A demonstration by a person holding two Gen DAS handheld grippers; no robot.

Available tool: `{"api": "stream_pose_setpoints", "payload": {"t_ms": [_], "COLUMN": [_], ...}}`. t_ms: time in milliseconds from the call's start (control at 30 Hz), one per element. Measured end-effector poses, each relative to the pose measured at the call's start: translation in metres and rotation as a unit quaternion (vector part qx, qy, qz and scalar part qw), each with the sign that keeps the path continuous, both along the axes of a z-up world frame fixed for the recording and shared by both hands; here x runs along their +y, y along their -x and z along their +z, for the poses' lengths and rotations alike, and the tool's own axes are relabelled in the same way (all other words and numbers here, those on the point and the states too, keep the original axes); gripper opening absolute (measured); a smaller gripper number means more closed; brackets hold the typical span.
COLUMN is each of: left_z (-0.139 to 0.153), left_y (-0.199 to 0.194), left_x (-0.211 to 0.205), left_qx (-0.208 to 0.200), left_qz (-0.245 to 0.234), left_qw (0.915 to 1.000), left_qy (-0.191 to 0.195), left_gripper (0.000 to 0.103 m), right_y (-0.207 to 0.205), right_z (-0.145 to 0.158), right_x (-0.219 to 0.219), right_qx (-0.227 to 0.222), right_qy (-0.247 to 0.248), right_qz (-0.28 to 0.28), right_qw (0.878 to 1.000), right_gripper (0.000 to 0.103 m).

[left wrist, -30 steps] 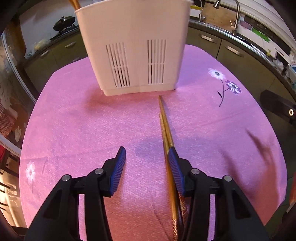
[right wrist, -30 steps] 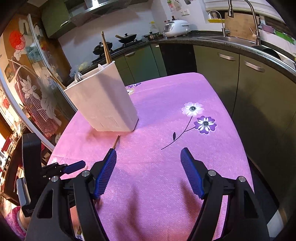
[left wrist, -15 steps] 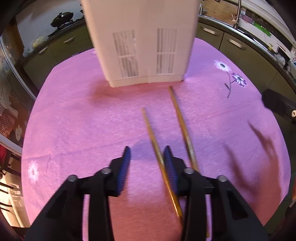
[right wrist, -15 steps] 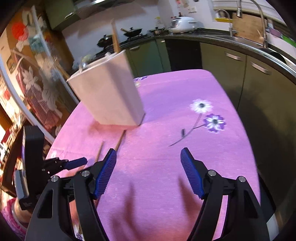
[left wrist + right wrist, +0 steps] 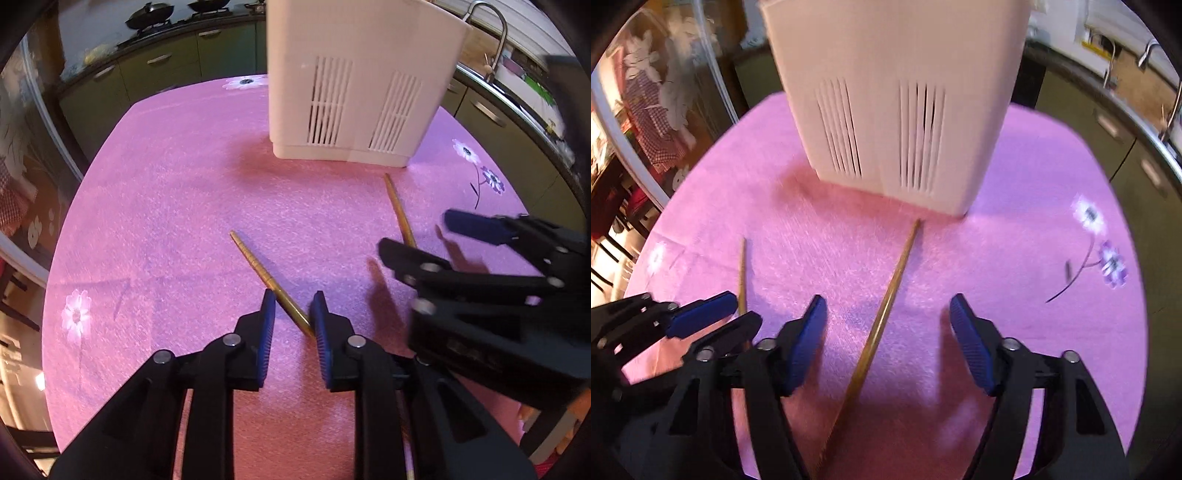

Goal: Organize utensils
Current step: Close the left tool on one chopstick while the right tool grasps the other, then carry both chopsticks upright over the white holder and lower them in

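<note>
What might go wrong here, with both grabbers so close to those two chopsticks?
1. The left gripper has one chopstick crossing its gap at a slant, so closing may pivot or flick it away.
2. The right gripper straddles the other chopstick right beside the left one; the two might bump.
3. That chopstick's tip lies near the white holder, so lifting it carelessly could nudge the holder.

Two chopsticks [image 5: 271, 282] [image 5: 886, 306] lie apart on the tablecloth [image 5: 166, 206] before the utensil holder [image 5: 354, 85].
</note>
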State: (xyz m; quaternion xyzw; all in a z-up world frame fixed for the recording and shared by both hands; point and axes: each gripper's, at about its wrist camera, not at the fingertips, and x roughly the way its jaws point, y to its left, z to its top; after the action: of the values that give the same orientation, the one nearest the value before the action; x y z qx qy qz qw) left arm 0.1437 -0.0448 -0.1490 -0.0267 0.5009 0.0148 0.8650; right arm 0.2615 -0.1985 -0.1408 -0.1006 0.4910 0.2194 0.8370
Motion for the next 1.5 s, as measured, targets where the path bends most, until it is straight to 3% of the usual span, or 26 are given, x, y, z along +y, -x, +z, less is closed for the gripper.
{"api": "stream_pose_setpoints", "payload": {"t_ms": [167, 333, 667, 800, 967, 1067, 1100, 1167, 1233, 1367, 1500], "left_z": [-0.001, -0.001, -0.002, 0.0, -0.001, -0.002, -0.002, -0.002, -0.002, 0.005, 0.032], "left_y": [-0.003, -0.009, -0.011, -0.018, -0.023, -0.022, -0.022, -0.02, -0.02, -0.017, -0.008], "left_x": [-0.001, -0.007, -0.039, -0.032, -0.028, -0.033, -0.034, -0.036, -0.038, -0.038, -0.034], "left_qx": [-0.003, -0.003, -0.016, 0.004, 0.014, 0.005, 0.002, -0.001, -0.001, -0.016, -0.052], "left_qz": [-0.003, -0.011, -0.07, -0.064, -0.047, -0.044, -0.044, -0.054, -0.059, -0.071, -0.076], "left_qw": [1.0, 0.9999, 0.9973, 0.9979, 0.9988, 0.9989, 0.9989, 0.9985, 0.9983, 0.9974, 0.9957], "left_qy": [0.004, -0.007, -0.016, 0.0, -0.01, -0.017, -0.017, -0.008, 0.0, 0.005, 0.012], "left_gripper": [0.022, 0.022, 0.022, 0.023, 0.025, 0.026, 0.025, 0.011, 0.006, 0.006, 0.006], "right_y": [-0.003, 0.0, -0.004, -0.008, -0.02, -0.025, -0.027, -0.029, -0.029, -0.017, -0.004], "right_z": [-0.001, 0.001, 0.001, 0.001, 0.002, 0.004, 0.004, 0.01, 0.019, 0.042, 0.069], "right_x": [-0.001, -0.014, -0.07, -0.059, -0.065, -0.069, -0.072, -0.082, -0.088, -0.106, -0.12], "right_qx": [-0.003, 0.0, 0.026, 0.022, 0.049, 0.048, 0.049, 0.044, 0.036, 0.012, -0.016], "right_qy": [0.014, 0.032, 0.015, 0.029, 0.013, 0.012, 0.008, -0.012, -0.031, -0.071, -0.107], "right_qz": [0.002, 0.021, 0.006, 0.013, 0.018, 0.015, 0.011, 0.0, -0.006, -0.011, -0.017], "right_qw": [1.0, 0.999, 1.0, 0.999, 0.999, 0.999, 0.999, 0.999, 0.999, 0.997, 0.994], "right_gripper": [0.048, 0.018, 0.017, 0.018, 0.019, 0.009, 0.007, 0.007, 0.007, 0.007, 0.007]}}
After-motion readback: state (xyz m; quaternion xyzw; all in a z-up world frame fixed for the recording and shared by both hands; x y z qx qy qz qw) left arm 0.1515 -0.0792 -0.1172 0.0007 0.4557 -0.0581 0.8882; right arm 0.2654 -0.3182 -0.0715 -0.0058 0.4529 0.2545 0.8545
